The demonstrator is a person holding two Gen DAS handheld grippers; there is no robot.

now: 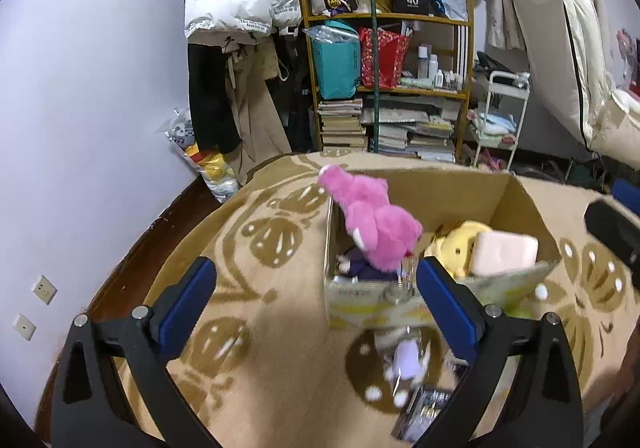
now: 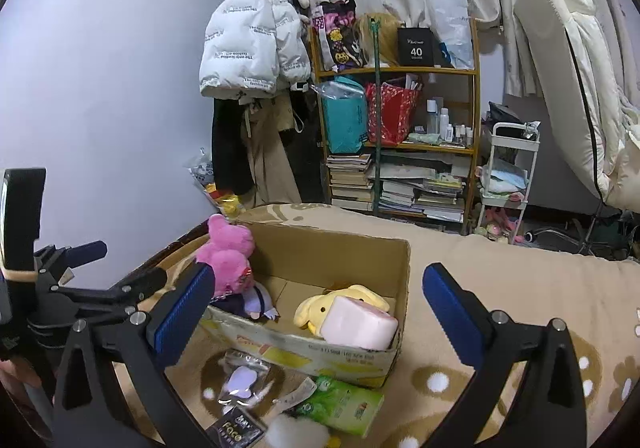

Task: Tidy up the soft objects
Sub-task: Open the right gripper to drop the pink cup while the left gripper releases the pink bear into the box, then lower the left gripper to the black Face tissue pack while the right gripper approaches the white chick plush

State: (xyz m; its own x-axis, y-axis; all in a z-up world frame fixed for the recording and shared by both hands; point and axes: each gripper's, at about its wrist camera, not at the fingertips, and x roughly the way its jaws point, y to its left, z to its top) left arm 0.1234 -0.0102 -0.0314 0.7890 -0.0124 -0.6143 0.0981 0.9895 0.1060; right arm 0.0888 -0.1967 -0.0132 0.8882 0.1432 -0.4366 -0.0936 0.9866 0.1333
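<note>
An open cardboard box [image 2: 332,248] [image 1: 440,183] stands on the beige patterned blanket. A pink plush [image 1: 372,219] [image 2: 230,252] lies over the box's left wall, partly inside. In the box are a yellow plush [image 2: 344,302] [image 1: 456,244], a pale pink cushion block [image 2: 358,322] [image 1: 504,252] and a small purple doll [image 2: 256,302] [image 1: 356,266]. My left gripper [image 1: 316,296] is open and empty, just short of the box; it also shows at the left of the right wrist view [image 2: 80,252]. My right gripper [image 2: 320,300] is open and empty in front of the box.
On the blanket before the box lie a green tissue pack [image 2: 344,406], a clear packet with a lilac item [image 2: 240,380], a dark packet [image 2: 236,430] and a white fluffy ball [image 2: 296,434]. Behind stand a cluttered shelf [image 2: 400,135], hanging coats [image 2: 256,47] and a white cart [image 2: 508,175].
</note>
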